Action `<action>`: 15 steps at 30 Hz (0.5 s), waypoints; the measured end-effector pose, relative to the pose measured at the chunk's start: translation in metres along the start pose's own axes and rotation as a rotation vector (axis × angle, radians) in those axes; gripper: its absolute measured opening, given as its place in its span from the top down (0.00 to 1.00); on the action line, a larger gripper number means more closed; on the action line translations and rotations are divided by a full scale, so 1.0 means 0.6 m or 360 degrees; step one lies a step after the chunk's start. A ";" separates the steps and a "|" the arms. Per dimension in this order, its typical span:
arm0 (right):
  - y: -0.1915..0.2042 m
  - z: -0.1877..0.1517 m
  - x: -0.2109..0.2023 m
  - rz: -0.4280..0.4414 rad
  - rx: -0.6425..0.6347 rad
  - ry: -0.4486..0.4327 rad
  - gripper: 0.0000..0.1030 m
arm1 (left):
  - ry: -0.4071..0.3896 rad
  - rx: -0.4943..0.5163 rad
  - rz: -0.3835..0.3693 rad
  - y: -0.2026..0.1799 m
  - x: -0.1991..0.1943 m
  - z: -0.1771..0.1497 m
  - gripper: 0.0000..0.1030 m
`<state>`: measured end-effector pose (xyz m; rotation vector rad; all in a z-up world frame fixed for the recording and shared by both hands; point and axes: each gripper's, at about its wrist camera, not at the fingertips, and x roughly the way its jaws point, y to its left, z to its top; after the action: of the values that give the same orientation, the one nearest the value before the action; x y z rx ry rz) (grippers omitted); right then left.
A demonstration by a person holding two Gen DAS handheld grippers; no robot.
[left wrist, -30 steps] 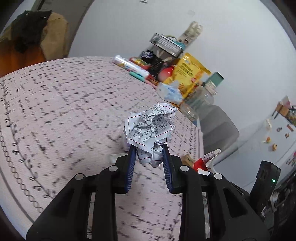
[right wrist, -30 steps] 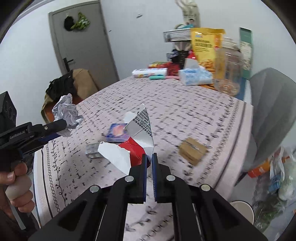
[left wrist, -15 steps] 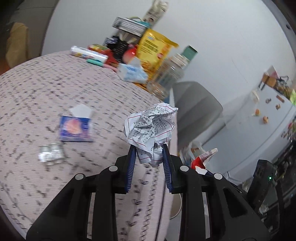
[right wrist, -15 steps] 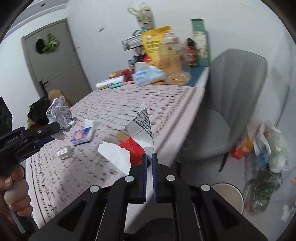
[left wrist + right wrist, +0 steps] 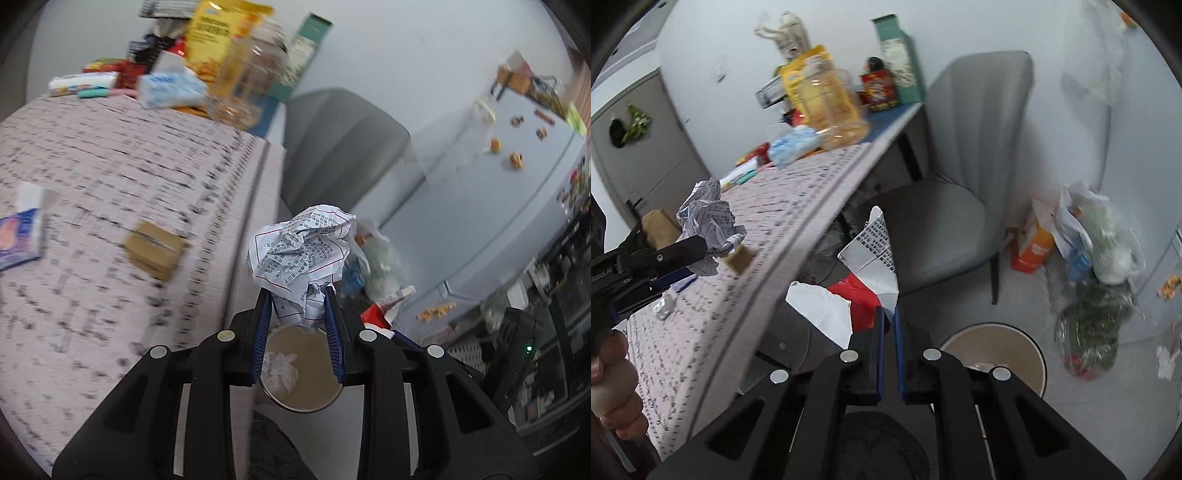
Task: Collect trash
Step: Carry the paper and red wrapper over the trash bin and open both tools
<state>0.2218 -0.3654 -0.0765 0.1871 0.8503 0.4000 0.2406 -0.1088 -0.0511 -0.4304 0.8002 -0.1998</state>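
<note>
Left wrist view shows the left gripper (image 5: 298, 295) clenched on a crumpled printed paper ball (image 5: 301, 254), carried off the table (image 5: 110, 166) and poised above the round bin (image 5: 306, 376) on the floor, presumably to drop it in. Alongside it, the right gripper (image 5: 887, 314) is pinched nearly closed on a torn red-and-white wrapper (image 5: 864, 280), with the bin's rim showing at lower right of its view. A brown box (image 5: 155, 247) and a blue packet (image 5: 18, 240) lie uncollected on the table, while the grey chair (image 5: 960, 155) and a bag pile (image 5: 1097, 266) crowd the bin without blocking it.
</note>
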 end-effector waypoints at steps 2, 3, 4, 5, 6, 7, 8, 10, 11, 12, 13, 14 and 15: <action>-0.023 -0.009 0.008 -0.0020 0.0045 0.0014 0.94 | 0.0039 0.0024 -0.0011 -0.017 0.020 -0.005 0.73; -0.036 -0.013 0.012 -0.0030 0.0069 0.0022 0.94 | 0.0066 0.0039 -0.0016 -0.026 0.035 -0.008 0.73; -0.052 -0.018 0.018 -0.0042 0.0105 0.0033 0.94 | 0.0085 0.0050 -0.0019 -0.034 0.045 -0.012 0.73; -0.064 -0.022 0.023 -0.0047 0.0130 0.0042 0.94 | 0.0104 0.0059 -0.0020 -0.040 0.055 -0.014 0.73; -0.076 -0.026 0.029 -0.0054 0.0161 0.0054 0.94 | 0.0131 0.0073 -0.0016 -0.047 0.070 -0.016 0.73; -0.090 -0.030 0.035 -0.0063 0.0193 0.0069 0.94 | 0.0147 0.0083 -0.0011 -0.051 0.079 -0.018 0.73; -0.105 -0.034 0.042 -0.0068 0.0229 0.0078 0.94 | 0.0171 0.0099 -0.0006 -0.057 0.092 -0.021 0.73; -0.125 -0.038 0.054 -0.0071 0.0264 0.0082 0.94 | 0.0209 0.0115 -0.0009 -0.065 0.110 -0.025 0.73; -0.136 -0.041 0.064 -0.0061 0.0268 0.0080 0.91 | 0.0229 0.0122 -0.0009 -0.069 0.119 -0.028 0.73; -0.143 -0.042 0.071 -0.0050 0.0260 0.0077 0.91 | 0.0253 0.0133 -0.0004 -0.075 0.131 -0.032 0.73; -0.153 -0.045 0.082 -0.0063 0.0261 0.0087 0.90 | 0.0269 0.0139 0.0000 -0.078 0.139 -0.034 0.73; -0.162 -0.048 0.088 -0.0085 0.0279 0.0104 0.71 | 0.0287 0.0144 0.0006 -0.081 0.148 -0.035 0.73; -0.174 -0.053 0.092 -0.0110 0.0319 0.0114 0.59 | 0.0311 0.0155 0.0012 -0.086 0.159 -0.040 0.73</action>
<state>0.2582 -0.4372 -0.1686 0.3294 0.9648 0.2577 0.2876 -0.1937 -0.1048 -0.3192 0.9790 -0.2756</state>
